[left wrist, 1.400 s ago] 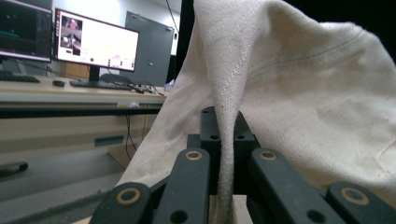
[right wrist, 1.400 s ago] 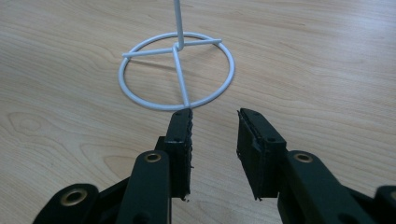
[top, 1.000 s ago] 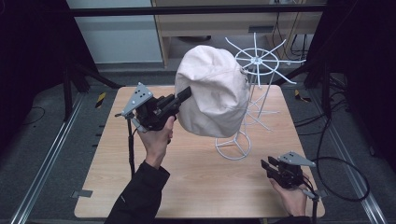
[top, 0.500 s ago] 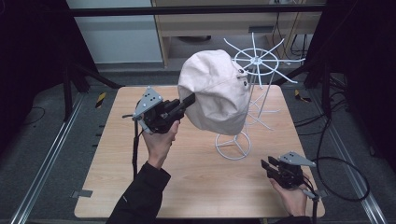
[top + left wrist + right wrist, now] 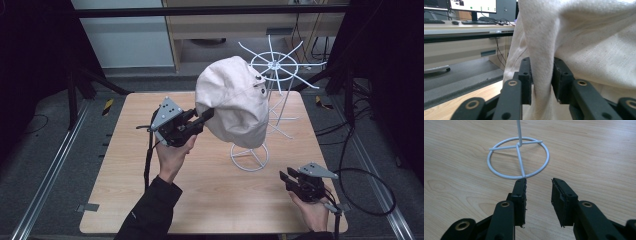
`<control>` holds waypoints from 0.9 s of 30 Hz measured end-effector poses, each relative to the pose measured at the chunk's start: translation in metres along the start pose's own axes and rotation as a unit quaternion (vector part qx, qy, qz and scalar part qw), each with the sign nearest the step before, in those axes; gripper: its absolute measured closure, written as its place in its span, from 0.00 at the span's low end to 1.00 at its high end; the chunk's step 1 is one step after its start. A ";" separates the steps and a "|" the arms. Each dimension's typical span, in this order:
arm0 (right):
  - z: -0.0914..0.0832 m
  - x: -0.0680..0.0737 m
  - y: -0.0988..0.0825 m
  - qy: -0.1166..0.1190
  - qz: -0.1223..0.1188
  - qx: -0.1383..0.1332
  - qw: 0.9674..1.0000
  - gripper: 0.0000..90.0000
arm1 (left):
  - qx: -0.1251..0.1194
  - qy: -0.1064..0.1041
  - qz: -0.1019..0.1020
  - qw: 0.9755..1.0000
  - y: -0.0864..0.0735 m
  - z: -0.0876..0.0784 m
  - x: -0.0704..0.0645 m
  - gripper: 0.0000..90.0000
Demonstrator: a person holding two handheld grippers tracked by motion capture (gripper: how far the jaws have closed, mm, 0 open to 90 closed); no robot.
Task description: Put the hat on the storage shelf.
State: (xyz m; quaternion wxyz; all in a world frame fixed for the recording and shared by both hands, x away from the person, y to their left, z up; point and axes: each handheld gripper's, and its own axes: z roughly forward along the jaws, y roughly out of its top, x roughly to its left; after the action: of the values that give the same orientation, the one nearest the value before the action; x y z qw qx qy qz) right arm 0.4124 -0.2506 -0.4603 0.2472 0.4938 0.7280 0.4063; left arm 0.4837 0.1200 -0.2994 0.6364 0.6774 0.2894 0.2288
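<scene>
Left gripper [image 5: 202,120]: clamped on a fold at the cream hat's [image 5: 235,100] edge.
Change: hat carried rightward, now draped over the near white wire stand [image 5: 249,156].
Meaning: placement looks nearly done; release seems next.
Right gripper [image 5: 295,181]: parted, empty, low over the surface [image 5: 125,150] near the stand's ring base.
</scene>
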 end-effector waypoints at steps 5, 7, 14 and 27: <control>0.000 0.000 0.000 -0.001 0.000 -0.002 1.000 0.71 | -0.002 0.000 0.010 1.000 -0.005 -0.006 0.002 0.66; 0.000 0.000 0.000 -0.001 -0.001 -0.002 1.000 0.70 | 0.001 -0.003 0.016 1.000 -0.008 -0.010 0.004 0.62; 0.001 0.000 -0.001 -0.008 -0.005 -0.007 1.000 0.65 | 0.006 -0.003 0.039 0.999 -0.019 -0.031 0.008 0.44; 0.002 -0.003 -0.003 -0.020 -0.005 -0.019 1.000 0.52 | 0.045 0.022 0.057 0.997 -0.049 -0.080 0.028 0.30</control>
State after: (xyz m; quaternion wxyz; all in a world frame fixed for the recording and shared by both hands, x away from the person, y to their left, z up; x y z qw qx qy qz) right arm 0.4132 -0.2531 -0.4644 0.2727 0.4936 0.7176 0.4087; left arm 0.4446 0.1984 -0.3433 0.5846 0.7155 0.2741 0.2666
